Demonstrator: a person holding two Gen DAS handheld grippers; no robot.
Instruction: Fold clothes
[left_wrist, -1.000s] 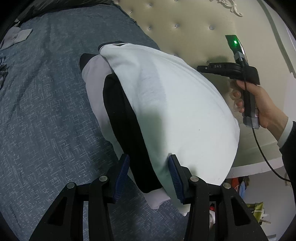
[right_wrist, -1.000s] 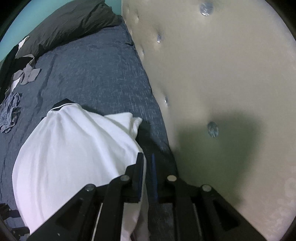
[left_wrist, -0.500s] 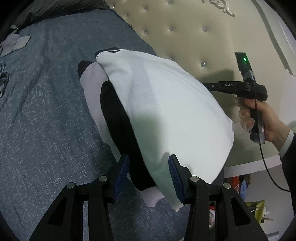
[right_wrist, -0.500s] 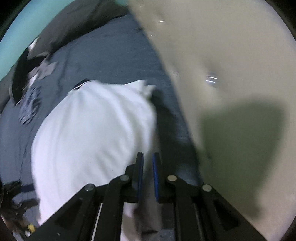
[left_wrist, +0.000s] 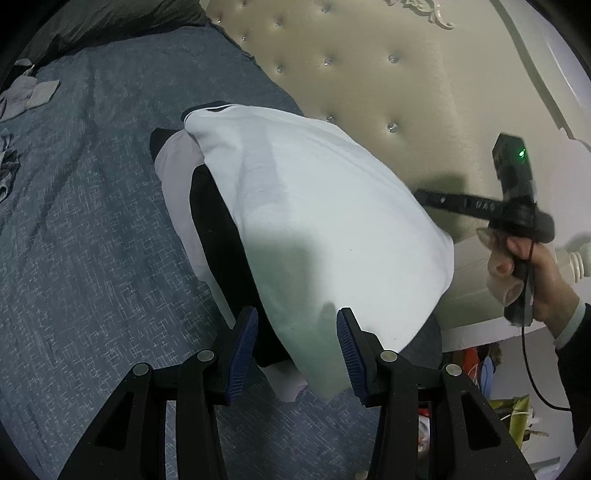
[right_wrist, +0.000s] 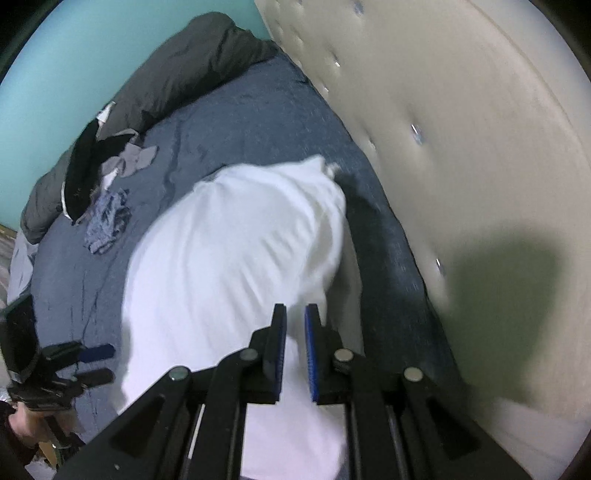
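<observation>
A white top (left_wrist: 314, 221) with a black sleeve (left_wrist: 221, 258) folded across it lies on the blue bed cover (left_wrist: 92, 221), close to the headboard. My left gripper (left_wrist: 295, 343) hovers over the top's near corner, jaws half apart, pads not pressing the cloth. My right gripper (left_wrist: 421, 194), held by a hand (left_wrist: 535, 280), floats past the top's right edge, clear of it. In the right wrist view the right gripper (right_wrist: 295, 332) has only a thin slit between its pads, with nothing in it, above the white top (right_wrist: 229, 277). The left gripper (right_wrist: 107, 363) shows at lower left.
The tufted cream headboard (right_wrist: 480, 147) rises right beside the top. A dark duvet (right_wrist: 192, 66) is bunched at the far end of the bed. Loose clothes lie there too, a grey piece (right_wrist: 136, 158) and a blue crumpled one (right_wrist: 107, 221). Clutter (left_wrist: 480, 365) sits off the bed's corner.
The right gripper drew back from the top's edge, moving right and lower in the left view, and its own view swung to take in more of the bed. The top stays put.
</observation>
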